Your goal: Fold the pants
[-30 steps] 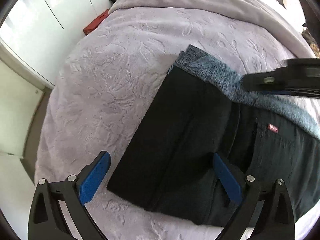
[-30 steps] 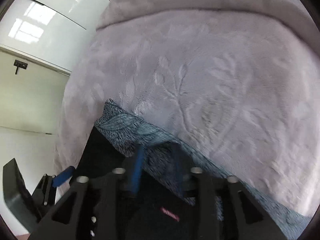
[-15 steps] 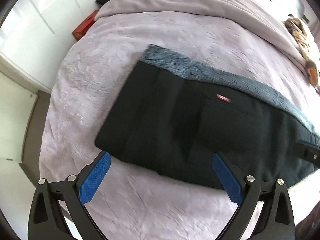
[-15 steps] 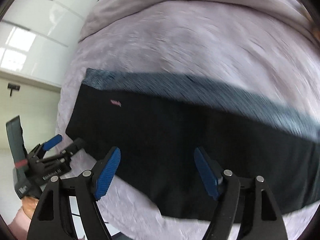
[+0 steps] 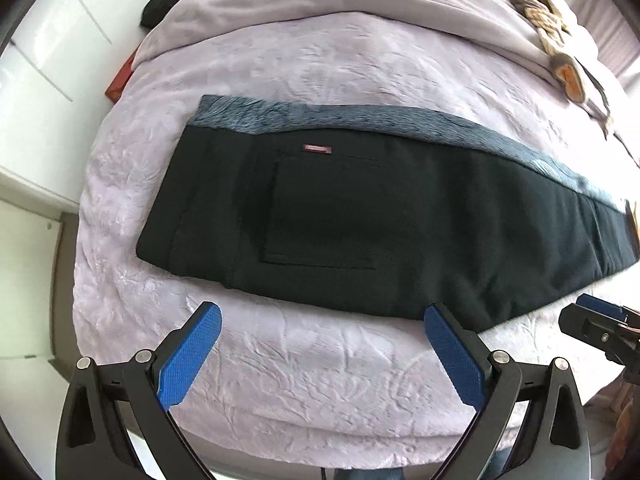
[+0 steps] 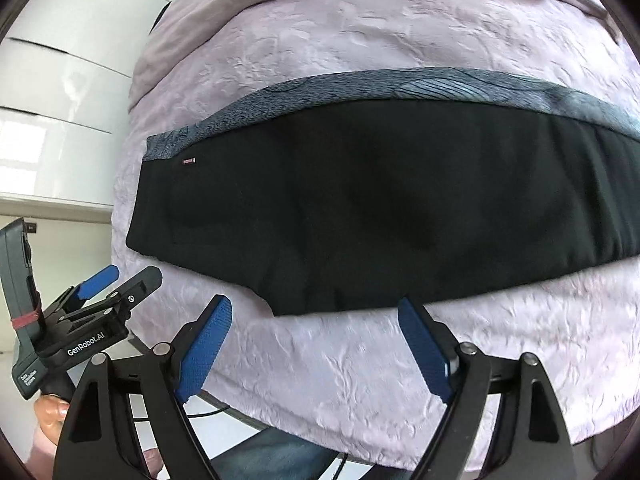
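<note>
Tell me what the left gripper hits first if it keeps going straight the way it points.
Probably the near edge of the black pants, with only a strip of lilac bedspread before it. The left gripper is open and holds nothing; depth is uncertain.

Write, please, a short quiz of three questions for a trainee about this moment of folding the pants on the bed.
1. True or false: the left gripper is shut on the pants.
2. Multiple choice: the fuzzy blue-grey lining shows along which edge of the pants? A) the far edge B) the near edge C) nowhere.
3. Fill in: the small red label sits just above the ____.

Key: 1 false, both grippers are open and hold nothing, including the right gripper; 2 A; 3 pocket.
</note>
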### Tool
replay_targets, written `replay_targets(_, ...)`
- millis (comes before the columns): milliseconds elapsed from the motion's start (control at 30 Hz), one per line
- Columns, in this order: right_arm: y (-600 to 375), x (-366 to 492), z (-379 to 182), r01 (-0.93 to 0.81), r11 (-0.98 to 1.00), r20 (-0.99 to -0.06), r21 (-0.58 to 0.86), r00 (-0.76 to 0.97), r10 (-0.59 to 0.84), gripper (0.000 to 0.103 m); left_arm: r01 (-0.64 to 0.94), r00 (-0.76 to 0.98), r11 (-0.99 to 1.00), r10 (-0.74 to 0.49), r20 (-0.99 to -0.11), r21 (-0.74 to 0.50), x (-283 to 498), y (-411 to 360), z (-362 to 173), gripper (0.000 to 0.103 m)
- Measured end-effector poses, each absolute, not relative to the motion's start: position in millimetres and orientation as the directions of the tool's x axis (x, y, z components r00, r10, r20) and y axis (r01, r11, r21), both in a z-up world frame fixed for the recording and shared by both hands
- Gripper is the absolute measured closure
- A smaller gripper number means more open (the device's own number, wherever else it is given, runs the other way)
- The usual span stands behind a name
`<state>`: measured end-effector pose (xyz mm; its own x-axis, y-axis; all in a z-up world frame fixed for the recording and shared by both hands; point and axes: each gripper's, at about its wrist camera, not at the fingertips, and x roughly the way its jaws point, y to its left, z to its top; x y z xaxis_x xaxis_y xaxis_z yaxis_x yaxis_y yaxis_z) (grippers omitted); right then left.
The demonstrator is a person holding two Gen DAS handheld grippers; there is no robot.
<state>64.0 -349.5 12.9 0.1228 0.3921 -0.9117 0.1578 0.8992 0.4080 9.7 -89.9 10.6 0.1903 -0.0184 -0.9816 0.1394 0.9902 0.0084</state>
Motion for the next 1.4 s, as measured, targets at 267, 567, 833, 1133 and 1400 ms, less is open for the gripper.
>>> replay_targets(267, -371.2, 48.0, 24.5, 0.187, 0.893, -0.91, 0.409, 0.151, 0.385, 0.015, 0.204, 0.192, 0.979, -0.013, -0.981, 0.026, 2.7, -119.8, 20.0, 0.001)
replay_targets(567, -417.0, 28.1, 28.7, 0.28, 0.851, -0.893, 0.445, 0.208, 0.399, 0.015, 0.275, 0.207, 0.96, -0.003, -0.978, 0.055, 2.5, -162.4, 26.4, 0.001)
replay_targets(833, -534.9, -5.8, 7.4, 0.456, 0.707, -0.84, 0.54, 0.346, 0.418, 0.015, 0.384, 0.15, 0.923, -0.037, -0.988, 0.024, 3.2, -243.2, 7.1, 0.001)
replay_targets(1133, -709.5, -49.9, -54.5, 0.652, 0.402, -0.766, 0.642, 0.56, 0.315, 0.04, 0.472, 0.208, 0.88, -0.058, -0.976, 0.048, 23.1, -385.7, -20.5, 0.001)
replay_targets(1400, -766.2, -52.3, -88.7, 0.651, 0.297, -0.716, 0.698, 0.632, 0.296, 0.04, 0.451, 0.219, 0.888, -0.017, -0.975, 0.086, 33.1, -456.4, -80.5, 0.001)
